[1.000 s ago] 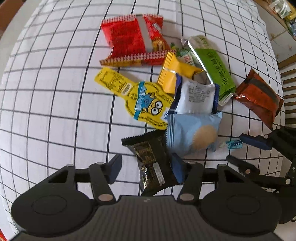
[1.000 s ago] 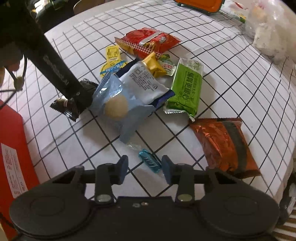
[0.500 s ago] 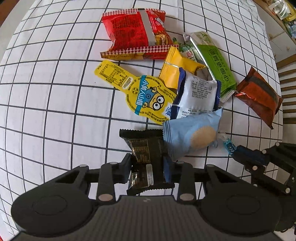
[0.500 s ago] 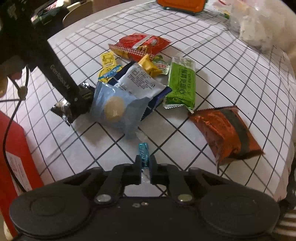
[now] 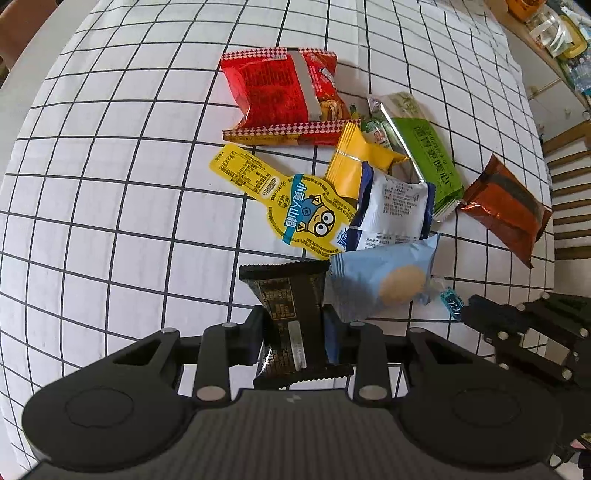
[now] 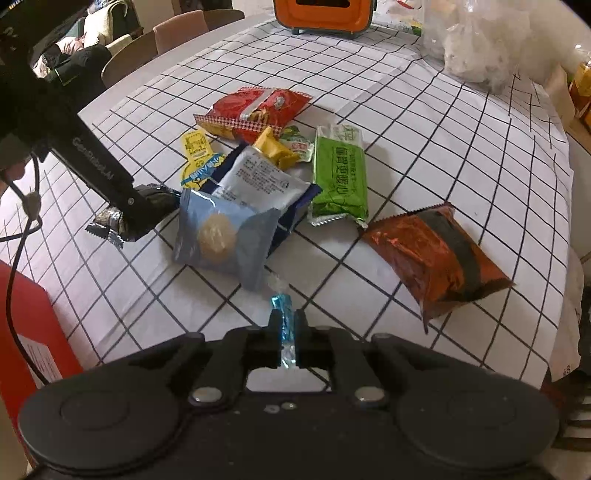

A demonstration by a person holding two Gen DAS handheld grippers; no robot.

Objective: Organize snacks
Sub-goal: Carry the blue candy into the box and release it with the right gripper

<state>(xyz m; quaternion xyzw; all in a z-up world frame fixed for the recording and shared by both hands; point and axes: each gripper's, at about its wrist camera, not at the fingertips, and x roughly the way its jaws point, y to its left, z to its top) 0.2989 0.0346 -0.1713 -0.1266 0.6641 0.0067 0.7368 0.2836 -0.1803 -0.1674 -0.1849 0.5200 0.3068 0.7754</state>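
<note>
Pinching a black packet (image 5: 293,325) at lower centre of the left view: left gripper (image 5: 293,323), fingers pressed against both sides, packet's long axis running straight away from the camera, near end partly hidden behind the gripper body. Clamped on a small blue candy (image 6: 283,325) at lower centre of the right view: right gripper (image 6: 284,326), candy upright between the fingers, its lower end hard to make out. Just beyond, a pale blue packet (image 6: 225,236) with a round biscuit, overlapping a white packet (image 6: 258,181). Farther back, a yellow cartoon packet (image 5: 295,203), a green bar (image 6: 340,177) lying lengthwise away, a red bag (image 5: 284,92). Right side, apart from the heap, an orange-brown bag (image 6: 432,254). Seen only from the right: an orange box (image 6: 325,14) cut off at top edge, a red carton (image 6: 26,332) at left edge. All on a checked tablecloth (image 5: 110,184).
</note>
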